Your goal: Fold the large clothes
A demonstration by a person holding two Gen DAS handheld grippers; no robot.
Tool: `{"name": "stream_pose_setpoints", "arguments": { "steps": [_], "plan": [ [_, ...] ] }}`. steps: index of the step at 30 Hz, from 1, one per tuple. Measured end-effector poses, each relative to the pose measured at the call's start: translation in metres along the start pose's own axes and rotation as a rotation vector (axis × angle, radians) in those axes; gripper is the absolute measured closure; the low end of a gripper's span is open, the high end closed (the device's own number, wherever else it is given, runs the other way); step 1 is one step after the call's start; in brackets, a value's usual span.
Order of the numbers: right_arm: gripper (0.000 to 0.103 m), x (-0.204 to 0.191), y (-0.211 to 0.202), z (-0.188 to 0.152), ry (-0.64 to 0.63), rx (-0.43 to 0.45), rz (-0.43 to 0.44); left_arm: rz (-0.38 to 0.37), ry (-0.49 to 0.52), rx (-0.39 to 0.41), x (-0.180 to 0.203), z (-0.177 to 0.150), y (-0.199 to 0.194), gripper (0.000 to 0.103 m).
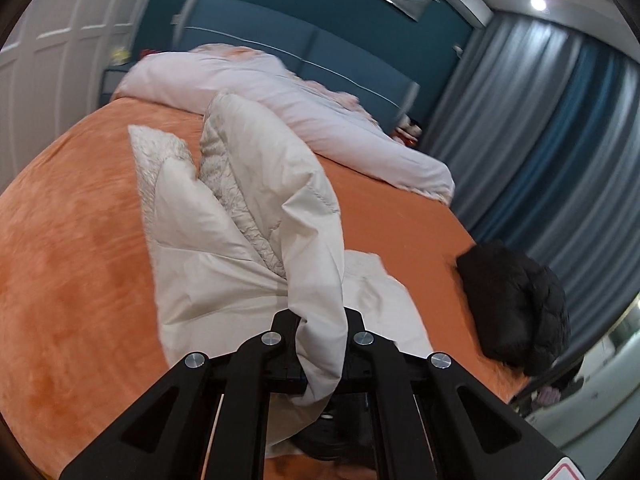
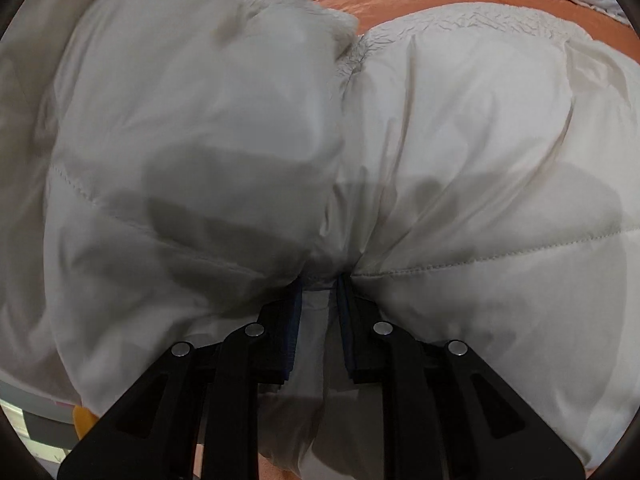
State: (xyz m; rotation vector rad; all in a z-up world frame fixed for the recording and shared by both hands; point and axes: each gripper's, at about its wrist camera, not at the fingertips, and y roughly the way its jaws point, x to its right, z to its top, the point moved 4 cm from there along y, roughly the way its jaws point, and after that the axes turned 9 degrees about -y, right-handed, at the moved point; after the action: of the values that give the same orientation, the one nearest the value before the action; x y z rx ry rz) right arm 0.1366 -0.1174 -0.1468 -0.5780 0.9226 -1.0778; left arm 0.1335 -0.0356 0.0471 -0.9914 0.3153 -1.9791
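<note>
The coat (image 1: pixel 224 216), a cream quilted one with a fleecy lining, lies on the orange bed (image 1: pixel 72 264), with its body spread flat on the cover and one part lifted up from it. The left gripper (image 1: pixel 320 320) has its two fingers closed on a bunched strip of this lifted part, and the cloth hangs down between the fingers and behind them. From there the held part rises in an arch above the body of the coat and shows the lining on its inner side. In the right wrist view the coat (image 2: pixel 460 140) fills almost the whole picture. The right gripper (image 2: pixel 319 288) has its fingers nearly together, with a fold of the coat pinched between the blue pads (image 2: pixel 291 332); the padded cloth swells out on both sides of the fingers. A pale pink duvet (image 1: pixel 280 96) lies along the head of the bed. A black jacket (image 1: pixel 516 304) lies in a heap at the right edge of the bed, well apart from the coat. Grey and blue curtains (image 1: pixel 560 128) hang beyond this edge.
</note>
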Motion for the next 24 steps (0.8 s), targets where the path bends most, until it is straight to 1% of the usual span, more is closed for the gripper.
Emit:
{"name": "stream_pose_setpoints", "arguments": {
  "steps": [3, 5, 6, 8, 9, 10, 11, 12, 13, 14, 18, 19, 22, 24],
  "plan": [
    [0.087, 0.007, -0.006, -0.005, 0.012, 0.02, 0.045, -0.015, 0.032, -0.032, 0.018, -0.004, 0.015, 0.101],
    [0.087, 0.012, -0.016, -0.009, 0.056, 0.033, 0.068, -0.021, 0.059, -0.046, 0.03, -0.006, 0.022, 0.101],
    [0.087, 0.015, -0.028, -0.014, 0.107, 0.062, 0.1, -0.025, 0.085, -0.054, 0.039, -0.006, 0.027, 0.101],
    [0.084, 0.02, -0.057, -0.03, 0.174, 0.155, 0.214, -0.028, 0.128, -0.066, 0.053, -0.007, 0.034, 0.101],
    [0.085, 0.022, -0.065, -0.038, 0.192, 0.173, 0.233, -0.031, 0.152, -0.078, 0.061, -0.008, 0.038, 0.101],
    [0.087, 0.026, -0.071, -0.049, 0.214, 0.174, 0.24, -0.035, 0.172, -0.09, 0.067, -0.009, 0.043, 0.101],
    [0.09, 0.031, -0.07, -0.066, 0.238, 0.15, 0.255, -0.038, 0.188, -0.102, 0.074, -0.011, 0.048, 0.101],
    [0.1, 0.032, -0.066, -0.076, 0.253, 0.124, 0.27, -0.038, 0.213, -0.125, 0.082, -0.016, 0.057, 0.101],
    [0.103, 0.034, -0.06, -0.088, 0.274, 0.098, 0.284, -0.038, 0.229, -0.141, 0.089, -0.02, 0.064, 0.101],
    [0.103, 0.037, -0.052, -0.103, 0.306, 0.077, 0.31, -0.036, 0.242, -0.157, 0.096, -0.025, 0.072, 0.101],
    [0.103, 0.047, -0.038, -0.126, 0.42, 0.053, 0.411, -0.017, 0.306, -0.248, 0.123, -0.055, 0.11, 0.101],
    [0.103, 0.05, -0.039, -0.128, 0.429, 0.051, 0.418, -0.008, 0.318, -0.267, 0.127, -0.062, 0.119, 0.101],
    [0.103, 0.057, -0.05, -0.128, 0.428, 0.055, 0.395, 0.01, 0.335, -0.306, 0.135, -0.08, 0.139, 0.101],
    [0.103, 0.065, -0.062, -0.13, 0.461, 0.071, 0.398, 0.02, 0.331, -0.327, 0.136, -0.088, 0.15, 0.101]
  ]
}}
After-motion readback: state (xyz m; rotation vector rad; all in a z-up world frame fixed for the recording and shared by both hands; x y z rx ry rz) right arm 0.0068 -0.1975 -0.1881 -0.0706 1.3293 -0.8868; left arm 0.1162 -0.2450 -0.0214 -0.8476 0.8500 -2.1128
